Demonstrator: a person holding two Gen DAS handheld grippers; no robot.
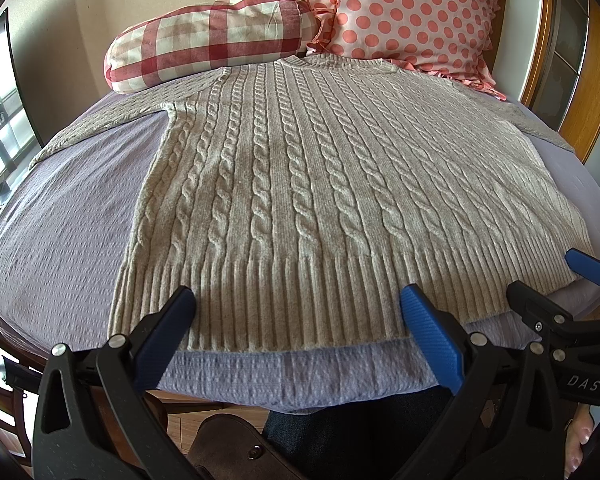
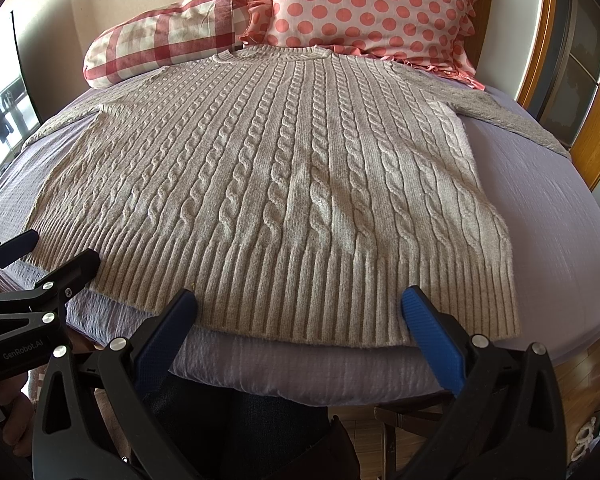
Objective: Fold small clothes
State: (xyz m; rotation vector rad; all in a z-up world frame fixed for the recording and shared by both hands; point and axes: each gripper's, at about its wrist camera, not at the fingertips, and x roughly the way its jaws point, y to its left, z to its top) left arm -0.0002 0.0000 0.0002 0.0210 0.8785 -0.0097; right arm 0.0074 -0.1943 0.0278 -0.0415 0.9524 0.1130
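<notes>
A grey cable-knit sweater (image 1: 300, 184) lies flat and spread out on the lavender bed cover, neck toward the pillows, ribbed hem toward me; it also shows in the right wrist view (image 2: 284, 184). Both sleeves stretch outward. My left gripper (image 1: 298, 304) is open, its blue-padded fingers just above the hem's left half, holding nothing. My right gripper (image 2: 300, 306) is open over the hem's right half, empty. The right gripper also shows at the right edge of the left wrist view (image 1: 548, 280), and the left gripper at the left edge of the right wrist view (image 2: 56, 248).
A red-checked bolster (image 1: 212, 40) and a pink polka-dot pillow (image 1: 412, 12) lie at the head of the bed. The lavender bed cover (image 1: 68, 216) surrounds the sweater. A wooden frame (image 1: 540, 40) stands at the right, a window at the left. My legs are below the bed's near edge.
</notes>
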